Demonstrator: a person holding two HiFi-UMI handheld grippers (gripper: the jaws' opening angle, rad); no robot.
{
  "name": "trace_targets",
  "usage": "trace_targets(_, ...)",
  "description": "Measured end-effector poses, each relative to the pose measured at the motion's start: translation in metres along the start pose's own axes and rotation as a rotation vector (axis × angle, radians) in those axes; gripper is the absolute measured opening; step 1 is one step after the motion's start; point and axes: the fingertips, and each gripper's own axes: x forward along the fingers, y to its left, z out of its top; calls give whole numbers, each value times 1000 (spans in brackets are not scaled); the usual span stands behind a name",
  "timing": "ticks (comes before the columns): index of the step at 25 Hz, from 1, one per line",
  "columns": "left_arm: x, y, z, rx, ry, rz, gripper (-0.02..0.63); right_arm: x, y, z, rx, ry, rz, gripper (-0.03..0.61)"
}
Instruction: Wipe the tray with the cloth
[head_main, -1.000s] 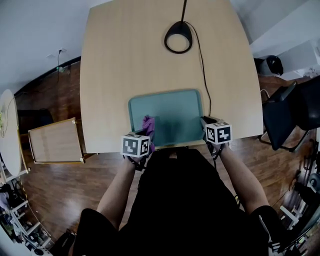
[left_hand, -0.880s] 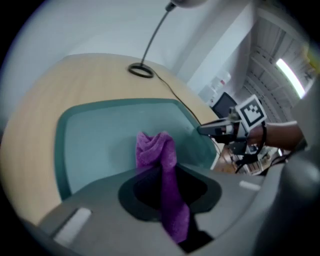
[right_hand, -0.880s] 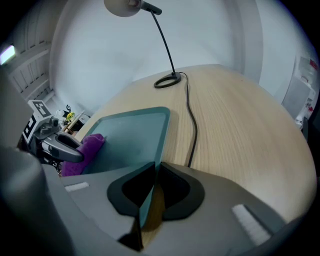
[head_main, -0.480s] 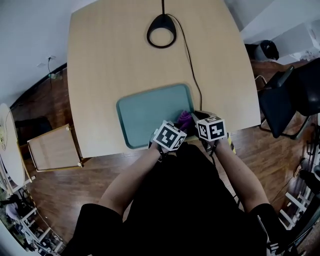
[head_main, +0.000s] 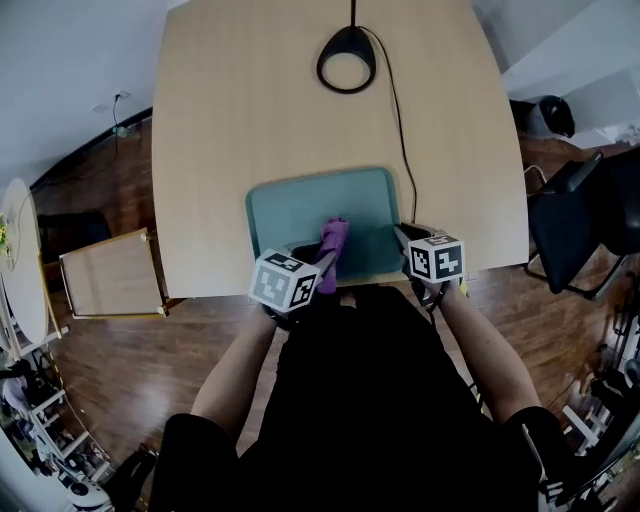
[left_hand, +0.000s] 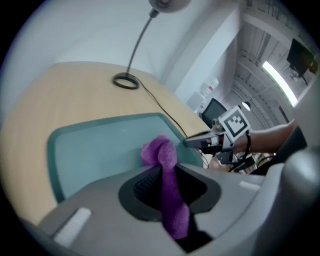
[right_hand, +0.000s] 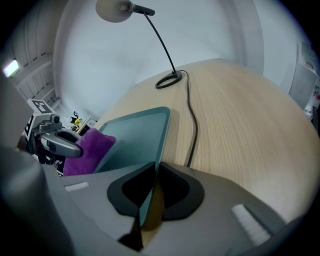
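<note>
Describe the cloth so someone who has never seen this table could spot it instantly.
On the light wooden table lies a teal tray at the near edge. On the tray's near side sits the cloth, pinched in the left tool. It is the only purple, soft, crumpled thing there.

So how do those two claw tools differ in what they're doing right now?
The left gripper is shut on the purple cloth; the right gripper is shut on the rim of the tray. The left gripper reaches over the tray's inside, while the right gripper sits at its right edge. Both have closed jaws and carry a marker cube.
</note>
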Motion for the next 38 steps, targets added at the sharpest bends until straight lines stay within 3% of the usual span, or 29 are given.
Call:
trace_targets(6, -113, 108, -50, -197, -116, 292, 100, 2, 0, 1, -6, -9, -13, 34)
trace_targets(8, -120, 116, -65, -221, -102, 327, 100, 1, -2, 1, -8, -9, -16, 34)
trace_targets(11, -95, 109, -86, -187, 3, 341, 100, 1, -5, 0, -9, -7, -28, 34)
trace_targets(13, -73, 98, -93, -121, 85, 345, 100, 2, -3, 0, -10, -6, -42, 34)
trace_targets(15, -49, 75, -88, -31, 134, 297, 100, 3, -1, 1, -8, -5, -49, 34)
trace_targets(24, 60, -49, -47, 386, 286, -99, 100, 5, 4, 3, 5, -11, -39, 32)
trace_targets(27, 78, -79, -48, 615, 370, -176, 100, 6, 6, 4, 13, -18, -33, 32)
trace_targets(31, 93, -94, -51, 923, 440, -178, 100, 5, 4, 2, 25, -27, -18, 31)
trace_targets(34, 97, -96, -52, 984, 460, -182, 101, 6, 4, 0, 25, -30, -19, 31)
trace_targets(38, 90, -89, -48, 919, 441, -205, 101, 7, 4, -2, 27, -31, -12, 31)
